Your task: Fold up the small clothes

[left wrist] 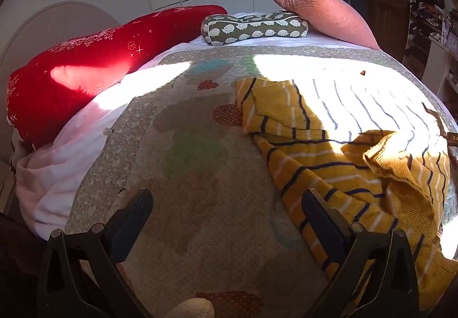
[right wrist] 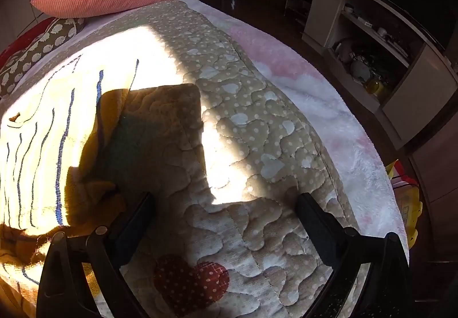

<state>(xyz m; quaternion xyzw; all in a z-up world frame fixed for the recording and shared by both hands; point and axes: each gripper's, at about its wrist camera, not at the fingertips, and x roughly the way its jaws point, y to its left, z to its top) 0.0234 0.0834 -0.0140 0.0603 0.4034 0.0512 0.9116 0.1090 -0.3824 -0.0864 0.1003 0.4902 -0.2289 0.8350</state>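
A small yellow knit sweater with navy and white stripes lies crumpled on the quilted bedspread, partly in bright sun. My left gripper is open and empty above the quilt; its right finger is over the sweater's near edge. In the right wrist view the sweater lies at the left, washed out by sun. My right gripper is open and empty over bare quilt, to the right of the sweater.
A red bolster, a sheep-print pillow and a pink cushion lie at the head of the bed. A pink-white fleece blanket hangs over the bed edge. Shelves stand right of the bed.
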